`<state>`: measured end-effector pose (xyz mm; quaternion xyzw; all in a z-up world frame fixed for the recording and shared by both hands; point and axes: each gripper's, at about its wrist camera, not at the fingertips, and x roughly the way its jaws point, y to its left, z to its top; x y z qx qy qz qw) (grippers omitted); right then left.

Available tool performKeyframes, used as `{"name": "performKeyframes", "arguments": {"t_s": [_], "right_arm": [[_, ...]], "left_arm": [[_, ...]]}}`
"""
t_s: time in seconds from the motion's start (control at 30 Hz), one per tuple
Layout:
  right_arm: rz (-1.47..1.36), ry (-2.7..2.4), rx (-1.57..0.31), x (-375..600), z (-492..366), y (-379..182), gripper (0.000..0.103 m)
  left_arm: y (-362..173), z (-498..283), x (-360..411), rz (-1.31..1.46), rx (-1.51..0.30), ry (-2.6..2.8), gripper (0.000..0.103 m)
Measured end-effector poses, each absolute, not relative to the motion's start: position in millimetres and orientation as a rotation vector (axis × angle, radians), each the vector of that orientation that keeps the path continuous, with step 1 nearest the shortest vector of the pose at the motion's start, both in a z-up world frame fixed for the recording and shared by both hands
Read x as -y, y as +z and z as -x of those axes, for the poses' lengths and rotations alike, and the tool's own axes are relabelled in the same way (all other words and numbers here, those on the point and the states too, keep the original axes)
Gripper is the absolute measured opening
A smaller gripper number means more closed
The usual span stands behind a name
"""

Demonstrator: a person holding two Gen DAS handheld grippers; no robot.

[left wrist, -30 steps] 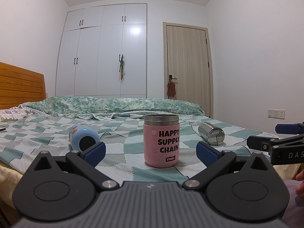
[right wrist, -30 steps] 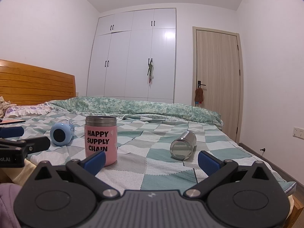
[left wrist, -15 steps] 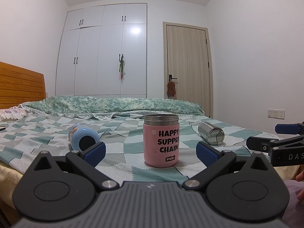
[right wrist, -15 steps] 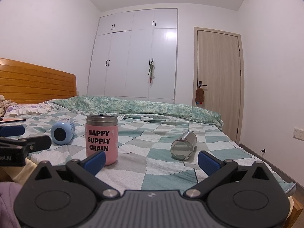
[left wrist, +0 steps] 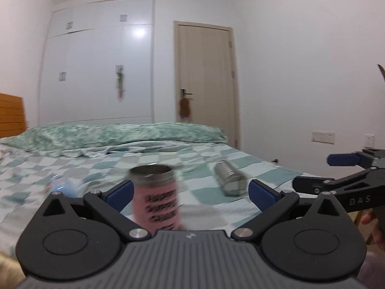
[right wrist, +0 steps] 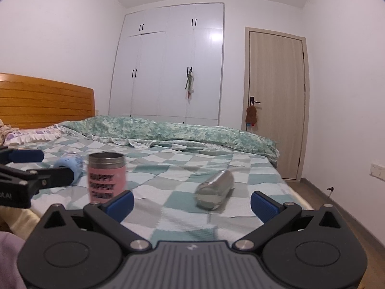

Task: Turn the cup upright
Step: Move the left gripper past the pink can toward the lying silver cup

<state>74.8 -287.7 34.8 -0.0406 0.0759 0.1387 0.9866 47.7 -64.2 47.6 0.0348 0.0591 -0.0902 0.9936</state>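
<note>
A steel cup (right wrist: 214, 190) lies on its side on the checked bedspread; it also shows in the left wrist view (left wrist: 230, 181). A pink cup (left wrist: 155, 197) with black lettering stands upright, also in the right wrist view (right wrist: 106, 177). A light blue cup (right wrist: 70, 165) lies on its side at the left, blurred in the left wrist view (left wrist: 63, 189). My left gripper (left wrist: 190, 191) is open and empty, near the pink cup. My right gripper (right wrist: 191, 202) is open and empty, in front of the steel cup.
The bed (right wrist: 168, 168) has a folded green quilt (right wrist: 168, 130) at the back and a wooden headboard (right wrist: 45, 101) at the left. A white wardrobe (right wrist: 168, 62) and a door (right wrist: 275, 101) stand behind. The bed's right edge drops to the floor (right wrist: 336, 204).
Both grippers have swung to the right and moved forward; the views are blurred. The pink cup now sits left of centre in the left view. No cup has moved.
</note>
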Motion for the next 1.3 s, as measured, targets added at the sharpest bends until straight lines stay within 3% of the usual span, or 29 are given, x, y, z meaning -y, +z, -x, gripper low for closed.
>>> {"name": "performKeyframes", "arguments": {"t_s": [0.8,1.3], "right_arm": [[0.147,0.290,-0.435,425,-291,51,0.103],[0.206,0.385,-0.557,427,-372,39,0.103]], "left_arm": [[70,-294,194,-0.197,-0.450,-0.289,0.103],[45,-408,218,-0.228,-0.731,-0.311,0.103]]}}
